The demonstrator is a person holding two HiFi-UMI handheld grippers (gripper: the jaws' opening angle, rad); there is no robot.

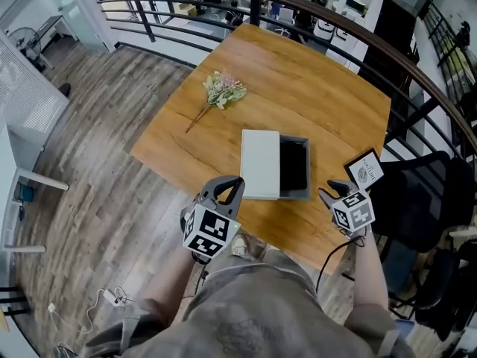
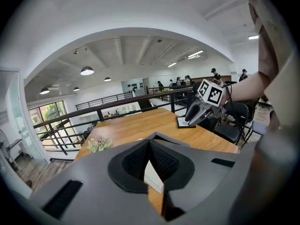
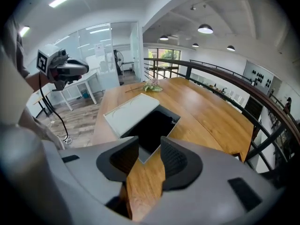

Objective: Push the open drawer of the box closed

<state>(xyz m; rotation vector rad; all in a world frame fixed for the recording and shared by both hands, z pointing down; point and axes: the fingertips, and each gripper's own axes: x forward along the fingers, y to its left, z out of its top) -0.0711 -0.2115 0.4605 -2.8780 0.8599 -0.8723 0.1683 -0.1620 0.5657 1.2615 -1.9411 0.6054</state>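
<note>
A white box (image 1: 260, 163) lies on the wooden table (image 1: 313, 88), near its front edge. Its dark drawer (image 1: 294, 166) is pulled out to the right and looks empty. My left gripper (image 1: 227, 183) hovers off the table's front edge, just in front of the box's left half, with its fingertips touching and nothing between them. My right gripper (image 1: 330, 190) hangs over the table's front right corner, to the right of the drawer, jaws apart and empty. In the right gripper view the drawer (image 3: 152, 128) lies just ahead of the open jaws (image 3: 150, 144).
A small bunch of dried flowers (image 1: 222, 90) lies at the table's far left. A framed card (image 1: 364, 171) stands near the right corner, close to my right gripper. A black chair (image 1: 425, 200) is to the right, and a dark railing (image 1: 298, 2) curves behind the table.
</note>
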